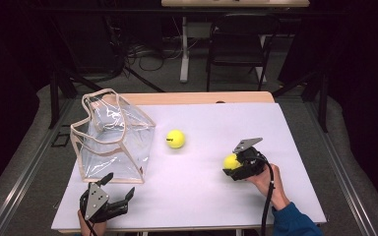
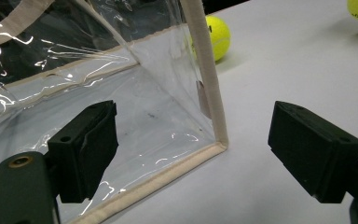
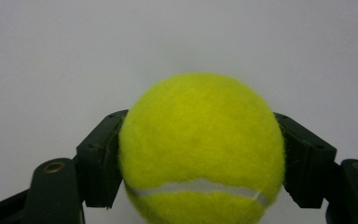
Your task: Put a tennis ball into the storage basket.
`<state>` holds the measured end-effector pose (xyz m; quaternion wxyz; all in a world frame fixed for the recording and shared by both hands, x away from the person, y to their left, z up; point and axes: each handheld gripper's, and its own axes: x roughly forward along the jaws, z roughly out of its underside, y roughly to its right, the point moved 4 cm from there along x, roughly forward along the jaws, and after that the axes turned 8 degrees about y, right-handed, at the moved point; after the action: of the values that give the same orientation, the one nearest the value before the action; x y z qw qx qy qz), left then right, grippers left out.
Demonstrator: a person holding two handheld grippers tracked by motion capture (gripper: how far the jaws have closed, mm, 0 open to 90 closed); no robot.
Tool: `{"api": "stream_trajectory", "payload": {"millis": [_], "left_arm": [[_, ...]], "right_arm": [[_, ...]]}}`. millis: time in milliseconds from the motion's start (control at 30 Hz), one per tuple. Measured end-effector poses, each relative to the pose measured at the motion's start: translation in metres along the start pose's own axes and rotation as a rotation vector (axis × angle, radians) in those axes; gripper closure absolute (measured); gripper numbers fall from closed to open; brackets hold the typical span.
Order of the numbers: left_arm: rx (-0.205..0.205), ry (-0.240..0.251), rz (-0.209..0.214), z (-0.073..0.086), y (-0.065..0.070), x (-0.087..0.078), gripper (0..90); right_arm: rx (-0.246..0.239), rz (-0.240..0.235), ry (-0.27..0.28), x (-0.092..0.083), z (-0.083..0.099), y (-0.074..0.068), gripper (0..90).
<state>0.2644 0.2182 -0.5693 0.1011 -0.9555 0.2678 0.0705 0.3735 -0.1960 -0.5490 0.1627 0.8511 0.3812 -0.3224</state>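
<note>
Right tool [image 1: 232,166] is pinching a tennis ball [image 1: 231,161] at the right-front part of the white table [image 1: 295,196]; in the right gripper view the ball [image 3: 200,149] sits between both pads [image 3: 100,158], gripped across its widest part, w/ the white seam running just below the grip line. Judging from looks: ball is light, felt-covered so not slippery, springy rather than stiff, so it prob. gives a bit under squeeze and could pop out if pinched off-centre. Best hold is what's shown, i.e. straight across the equator, pads opposite each other. A second tennis ball [image 1: 175,138] lies loose mid-table, just beside the clear bag [image 1: 113,140] and well apart from the held one; round, so it'll likely roll if nudged. Left tool [image 1: 113,194] hovers at the front-left, jaws spread wide w/ nothing between them, near the bag's lower corner [image 2: 221,142]. Bag is thin clear plastic w/ beige fabric trim, looks floppy and slick; the trim edge or rim [image 1: 101,96] is prob. the firmest place to grab it, to keep the mouth open for a ball.
</note>
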Motion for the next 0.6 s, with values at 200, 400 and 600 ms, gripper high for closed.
{"api": "stream_trajectory", "payload": {"millis": [200, 400, 600], "left_arm": [[-0.004, -0.006, 0.004, 0.001, -0.001, 0.001, 15.9], [-0.005, -0.003, 0.007, 0.001, 0.000, 0.001, 15.9], [-0.004, -0.012, 0.007, 0.002, 0.000, 0.003, 16.0]], "right_arm": [[-0.011, -0.004, 0.026, -0.002, -0.004, -0.003, 26.0], [-0.027, 0.017, 0.077, -0.008, -0.009, -0.006, 26.0], [-0.043, 0.021, 0.126, -0.014, -0.016, -0.009, 26.1]]}}
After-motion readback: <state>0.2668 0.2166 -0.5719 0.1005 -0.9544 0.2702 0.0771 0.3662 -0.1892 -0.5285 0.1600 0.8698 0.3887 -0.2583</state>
